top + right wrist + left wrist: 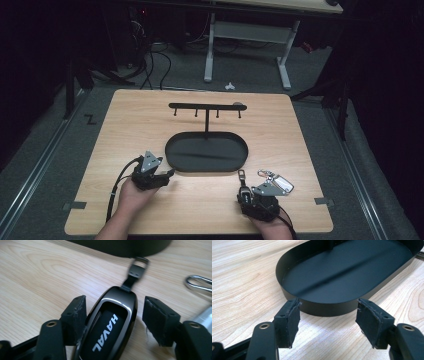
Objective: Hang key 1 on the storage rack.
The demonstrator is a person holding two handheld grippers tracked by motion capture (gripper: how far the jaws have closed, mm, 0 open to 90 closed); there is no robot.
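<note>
nearest to me, my right gripper (113, 312) sits low on the wooden table (125, 120) with a black haval car key fob (110, 327) lying between its jaws. the left pad (75, 317) looks to be against the fob's edge, the right pad stands clear, so the jaws are spread and not yet clamping. a silver carabiner clip (197, 283) lies just right of it. my left gripper (328, 322) is released, jaws apart just before the rim of the black oval tray (324, 307). beyond, a hook rack (206, 107) rises from the tray.
</note>
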